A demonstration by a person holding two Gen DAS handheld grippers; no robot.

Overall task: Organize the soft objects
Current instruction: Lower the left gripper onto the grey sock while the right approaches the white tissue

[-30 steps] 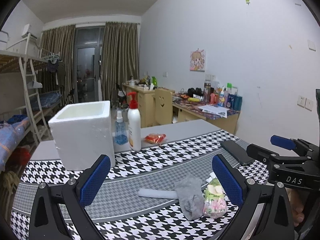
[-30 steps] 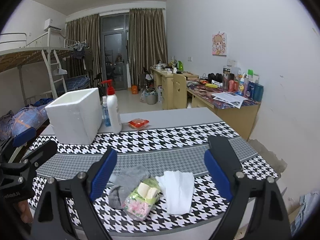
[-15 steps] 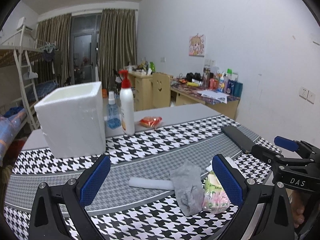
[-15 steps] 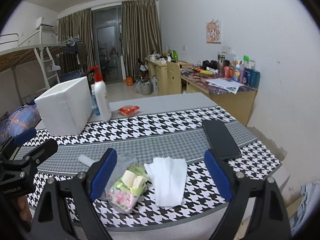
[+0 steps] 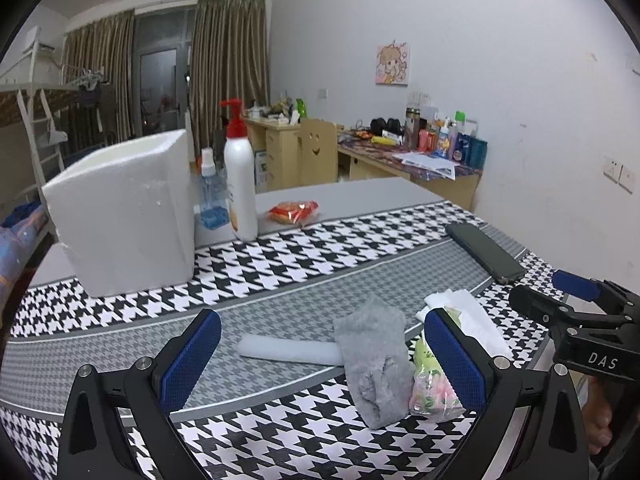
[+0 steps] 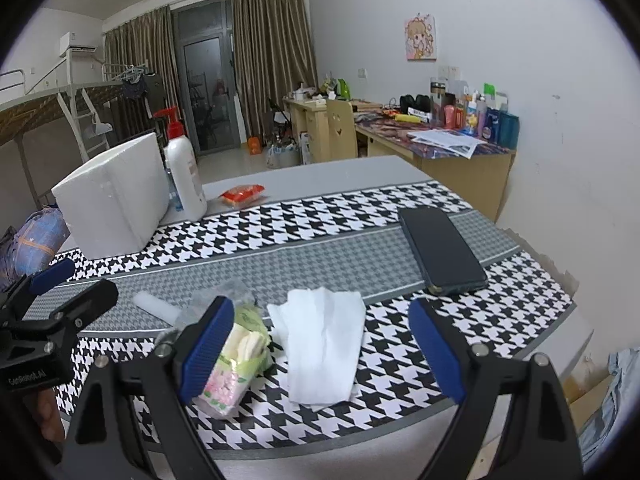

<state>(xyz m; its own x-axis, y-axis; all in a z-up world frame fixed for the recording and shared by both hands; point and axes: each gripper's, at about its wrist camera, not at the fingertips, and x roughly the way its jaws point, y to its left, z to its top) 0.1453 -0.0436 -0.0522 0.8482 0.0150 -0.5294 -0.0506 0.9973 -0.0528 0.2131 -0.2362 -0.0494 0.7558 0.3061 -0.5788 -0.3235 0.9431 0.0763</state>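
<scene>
Soft items: a grey sock (image 5: 376,356), a tissue packet (image 6: 236,356), a white paper towel (image 6: 324,344) and a white foam roll (image 5: 290,353) lie grouped at the near edge of the tabletop (image 5: 320,264).
Left tool (image 5: 320,356): jaws spread wide, holding nothing, poised above the near edge; the foam roll and sock show between its fingers.
Right tool (image 6: 324,350): jaws spread wide, holding nothing; the paper towel lies between its fingers, the tissue packet just beside the left finger.
Sock: lies over one end of the foam roll, touching the tissue packet.
Paper towel: flat, just beside the tissue packet.
Phone (image 6: 440,248): dark, face up, beyond the paper towel near the right edge.
Foam box (image 5: 124,216): white, upright, far left of the tabletop, well apart from the soft items.
Bottles: a white pump bottle (image 5: 240,184) and a small blue spray bottle (image 5: 210,196) stand just beside the box.
Snack packet (image 5: 294,212): red, beyond the patterned cloth (image 5: 304,256).
</scene>
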